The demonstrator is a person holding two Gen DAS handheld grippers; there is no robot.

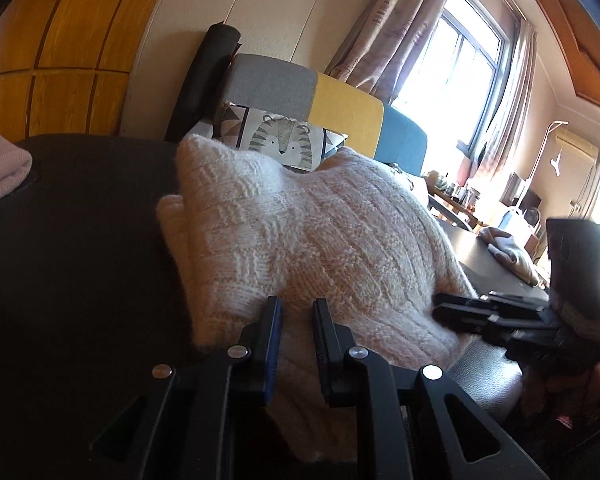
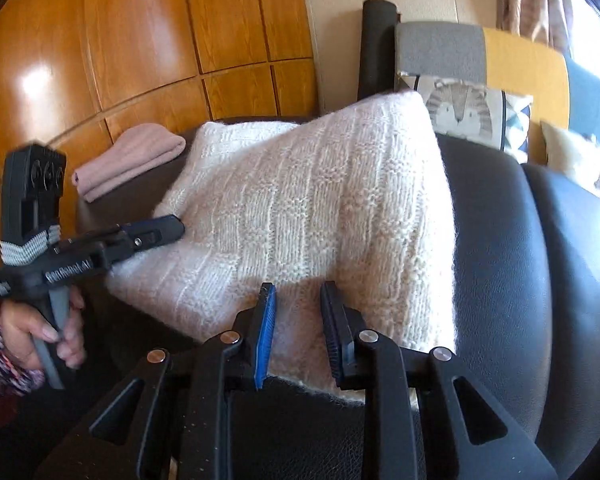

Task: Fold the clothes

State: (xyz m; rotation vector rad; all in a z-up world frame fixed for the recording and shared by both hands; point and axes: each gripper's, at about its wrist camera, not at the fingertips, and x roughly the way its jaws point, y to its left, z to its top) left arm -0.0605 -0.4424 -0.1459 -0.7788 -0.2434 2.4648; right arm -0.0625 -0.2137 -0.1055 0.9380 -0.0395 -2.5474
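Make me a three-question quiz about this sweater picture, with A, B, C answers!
1. Where does the small folded pink garment lie?
A. beyond the sweater, near the wooden wall panels
B. on the window sill
C. on the floor

2. What colour is the knitted sweater?
A. cream white
B. dark green
C. red

3. How are the right hand-held gripper jaws?
A. open over the sweater edge
C. shut tight
B. holding a cup

Answers: 1 A, it lies by the wood panels; 2 A, the knit is pale cream; 3 A, a gap shows between the jaws.
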